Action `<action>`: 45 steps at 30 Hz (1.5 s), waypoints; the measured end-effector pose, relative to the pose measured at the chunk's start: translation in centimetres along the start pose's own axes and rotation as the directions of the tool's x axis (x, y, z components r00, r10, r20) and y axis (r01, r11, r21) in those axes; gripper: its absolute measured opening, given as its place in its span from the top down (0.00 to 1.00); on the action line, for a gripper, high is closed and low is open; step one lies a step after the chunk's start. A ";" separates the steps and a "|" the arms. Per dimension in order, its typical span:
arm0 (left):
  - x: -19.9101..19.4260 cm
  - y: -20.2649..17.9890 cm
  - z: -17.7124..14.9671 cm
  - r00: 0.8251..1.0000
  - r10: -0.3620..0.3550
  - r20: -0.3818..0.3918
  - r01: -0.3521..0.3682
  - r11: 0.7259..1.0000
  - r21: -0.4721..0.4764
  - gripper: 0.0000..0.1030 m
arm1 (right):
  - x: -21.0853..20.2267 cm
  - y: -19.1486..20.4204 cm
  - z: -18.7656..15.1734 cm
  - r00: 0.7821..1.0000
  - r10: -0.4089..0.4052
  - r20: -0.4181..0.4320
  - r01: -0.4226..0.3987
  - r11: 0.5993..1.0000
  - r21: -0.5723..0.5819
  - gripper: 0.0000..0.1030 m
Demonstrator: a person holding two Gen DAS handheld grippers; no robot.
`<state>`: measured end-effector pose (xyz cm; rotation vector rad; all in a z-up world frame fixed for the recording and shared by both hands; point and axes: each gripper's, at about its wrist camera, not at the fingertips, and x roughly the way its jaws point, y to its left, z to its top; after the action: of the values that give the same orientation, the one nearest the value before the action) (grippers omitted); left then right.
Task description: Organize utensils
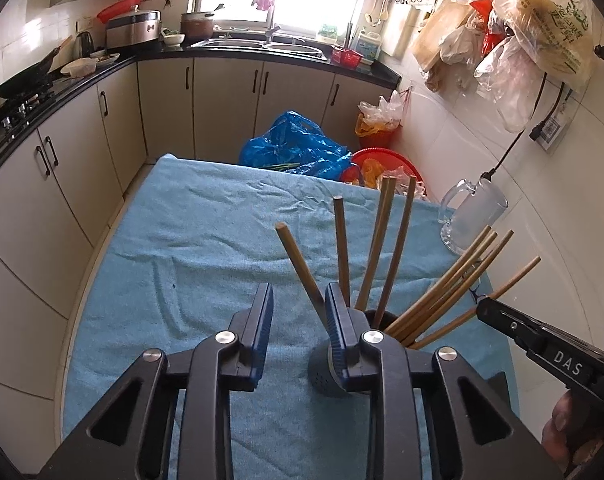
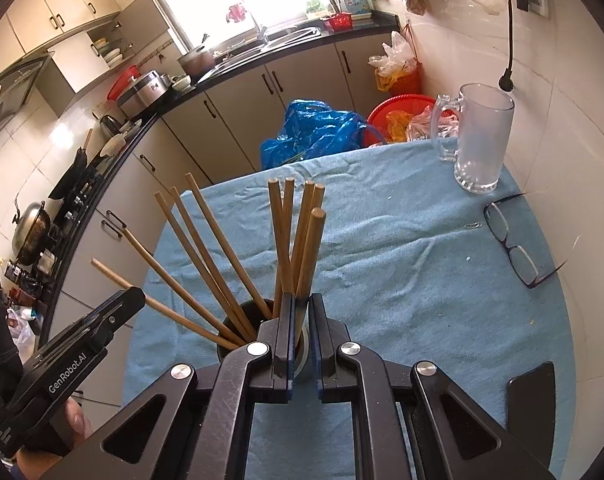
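Observation:
A dark utensil holder (image 1: 322, 372) (image 2: 226, 350) stands on the blue cloth (image 1: 181, 240) (image 2: 402, 264) with several wooden chopsticks (image 1: 398, 248) (image 2: 285, 232) fanned out of it. My left gripper (image 1: 299, 292) (image 2: 129, 296) is open at the holder's left rim. One leaning chopstick (image 1: 295, 260) (image 2: 113, 276) runs between its fingers beside the right pad, with a wide gap on its other side. My right gripper (image 2: 302, 300) (image 1: 480, 304) is shut on another chopstick (image 2: 312, 248) just above the holder's rim.
A frosted glass mug (image 1: 474, 212) (image 2: 482, 140) stands at the cloth's far right corner. Eyeglasses (image 2: 514, 240), a paper clip (image 2: 473, 225) and a black phone (image 2: 530, 400) lie to the right. A blue bag (image 1: 297, 144) and red basket (image 2: 402, 108) sit beyond the table.

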<state>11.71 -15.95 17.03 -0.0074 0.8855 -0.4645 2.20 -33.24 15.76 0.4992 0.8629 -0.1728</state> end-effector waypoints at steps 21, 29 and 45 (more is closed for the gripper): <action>-6.4 0.6 -0.6 0.984 0.112 0.140 -0.107 0.993 -0.041 0.26 | -7.6 -0.5 -0.5 0.992 -0.039 0.117 0.041 0.999 -0.015 0.47; -12.6 0.9 -4.7 0.955 0.177 0.238 -0.181 0.984 -0.005 0.11 | -12.9 0.0 -4.1 0.969 -0.141 0.204 0.159 0.984 -0.077 0.26; -14.8 -1.7 -15.9 0.978 0.179 0.105 -0.198 0.956 0.215 0.08 | -14.9 -0.5 -16.0 0.947 -0.277 0.162 0.310 0.920 -0.241 0.21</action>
<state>-8.85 -8.73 18.19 0.2613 0.7381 -0.3800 -18.52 -26.65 18.19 0.1045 0.8198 -0.3561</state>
